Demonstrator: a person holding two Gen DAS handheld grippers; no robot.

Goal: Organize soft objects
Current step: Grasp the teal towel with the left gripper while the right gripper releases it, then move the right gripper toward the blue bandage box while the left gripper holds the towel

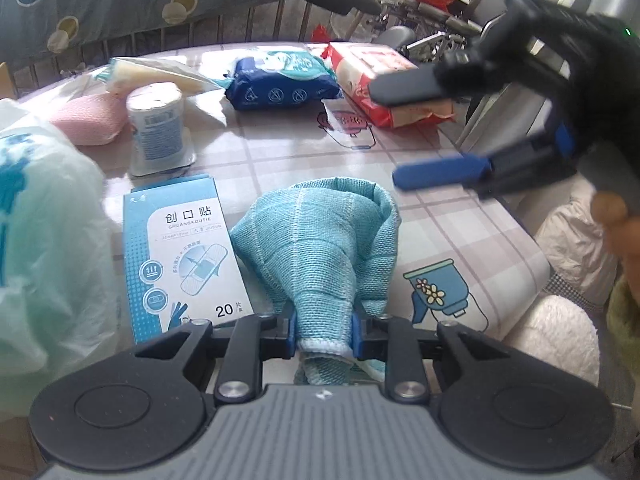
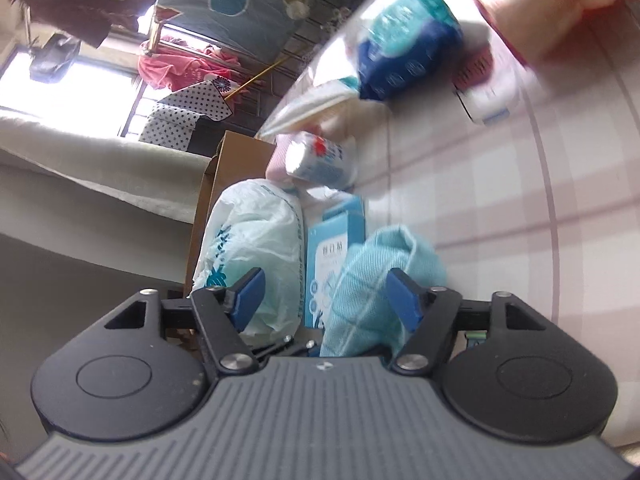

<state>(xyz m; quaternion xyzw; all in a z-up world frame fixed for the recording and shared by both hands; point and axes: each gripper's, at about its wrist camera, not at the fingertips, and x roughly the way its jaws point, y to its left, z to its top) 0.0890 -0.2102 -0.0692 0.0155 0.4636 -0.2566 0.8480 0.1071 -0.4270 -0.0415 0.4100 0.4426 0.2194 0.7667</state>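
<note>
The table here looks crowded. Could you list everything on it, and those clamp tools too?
teal cloth: one, light blue-green weave, near edge, bunched, one end pinched in the left tool
plaster box: one, blue and white, lying flat left of the cloth
bandage roll: one, white with blue print, upright behind the box
pink pad: one, pink, left of the roll
plastic bag: one, pale green-white, far left
clear packet: one, whitish contents, far side
wipes pack: one, dark blue and teal, far middle
tissue pack: one, red and white, far right, torn open
table: one, pink-checked cover
left gripper: jaws shut on the cloth
right gripper: above the table's right side, jaws open, holding nothing
hand: one, partly seen, far right
</note>
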